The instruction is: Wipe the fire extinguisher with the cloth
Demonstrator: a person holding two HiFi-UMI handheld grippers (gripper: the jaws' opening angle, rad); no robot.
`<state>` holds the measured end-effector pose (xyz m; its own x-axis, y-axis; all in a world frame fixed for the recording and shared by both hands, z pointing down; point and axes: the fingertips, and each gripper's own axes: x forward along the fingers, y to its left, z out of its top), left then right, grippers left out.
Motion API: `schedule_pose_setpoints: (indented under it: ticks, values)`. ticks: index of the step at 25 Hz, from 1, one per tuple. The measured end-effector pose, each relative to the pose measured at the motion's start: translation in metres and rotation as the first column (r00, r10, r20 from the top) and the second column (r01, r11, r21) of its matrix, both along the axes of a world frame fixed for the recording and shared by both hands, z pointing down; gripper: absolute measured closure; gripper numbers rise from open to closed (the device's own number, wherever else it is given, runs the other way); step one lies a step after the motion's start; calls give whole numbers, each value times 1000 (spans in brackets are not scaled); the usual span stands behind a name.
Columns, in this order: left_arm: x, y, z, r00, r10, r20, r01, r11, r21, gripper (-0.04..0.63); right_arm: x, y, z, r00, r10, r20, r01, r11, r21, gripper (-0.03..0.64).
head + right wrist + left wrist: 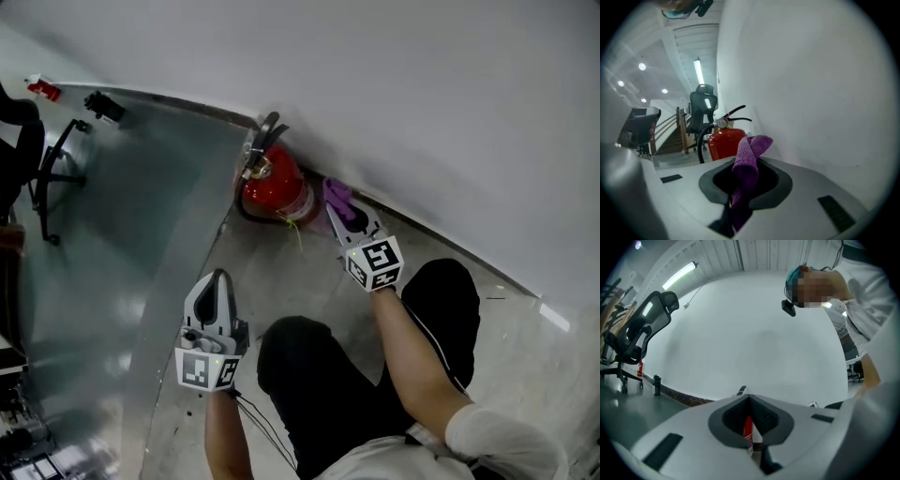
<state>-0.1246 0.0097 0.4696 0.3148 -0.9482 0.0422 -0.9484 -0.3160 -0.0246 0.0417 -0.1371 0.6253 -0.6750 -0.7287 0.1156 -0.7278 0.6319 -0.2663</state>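
A person crouches on a grey floor (141, 244) facing a white wall (422, 112), a gripper in each hand.

Far left, a black office chair (640, 329) and a dark bottle (656, 384) stand well apart from the work.

The left gripper (218, 281) hangs low, near the person's knee and well back from the wall. Its claw is clenched on nothing; only a thin slit shows between the jaws. It seems parked out of the way, as the wiping likely needs one hand only.

The red fire extinguisher (277, 187) stands upright on the floor against the wall, its black handle and hose on top.

Just to its right, a purple cloth (336, 195) sticks out past the tips of the right gripper (349, 217), whose claw grasps it by the lower fold. The loose end leads, probably so fabric rather than plastic meets the cylinder. Whether the cloth touches the extinguisher cannot be told.

No brand or wording is legible. The extinguisher's label is too small to read, and the gripper cubes carry only black-and-white square patterns.
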Motion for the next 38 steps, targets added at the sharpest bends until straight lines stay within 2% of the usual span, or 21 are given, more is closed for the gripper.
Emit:
schedule_pose_setpoints:
  ticks: [3,6,10,13,16,20,22,24,27,30,32,35,38]
  values:
    - [-18,-6,11,994,104,23,-105,994,14,591,-7,-12,14,991,132,-7,-132,991,-9,558]
    - [-33,-12,13,972,231,49,-231,973,5,591,-20,-4,21,971,236,-40,-238,971,-29,558]
    - [-43,-37,5,943,331,-17,-331,943,-10,591,-34,2,11,939,336,-75,-341,938,-61,558]
    - [-43,-47,18,919,386,-79,-392,917,-75,591,-37,23,16,909,412,-67,-417,901,-116,558]
    - [-40,-54,44,921,375,-106,-385,917,-102,590,-45,32,50,912,408,-52,-411,899,-154,558]
    - [-20,-58,68,919,384,-94,-390,918,-63,589,-35,31,99,914,403,-50,-406,900,-156,558]
    - [-9,-51,62,921,386,-62,-389,919,-63,589,-25,38,112,895,445,-29,-440,871,-217,558]
    - [-6,-53,54,927,373,-31,-374,923,-94,589,-20,43,114,876,483,-9,-465,837,-288,558]
    - [-17,-56,51,936,352,-10,-349,923,-164,589,-30,65,115,900,431,-70,-430,847,-313,558]
    - [-18,-58,67,922,385,-40,-386,908,-163,590,-40,63,144,901,429,-63,-426,849,-313,558]
    - [-12,-57,82,904,421,-73,-427,895,-130,589,-45,49,175,889,458,-20,-438,836,-331,558]
    - [-5,-58,96,864,495,-99,-502,862,-75,591,-52,30,208,870,494,-1,-466,820,-333,558]
    - [-13,-67,107,845,518,-135,-529,846,-66,589,-53,19,224,846,532,31,-485,794,-366,558]
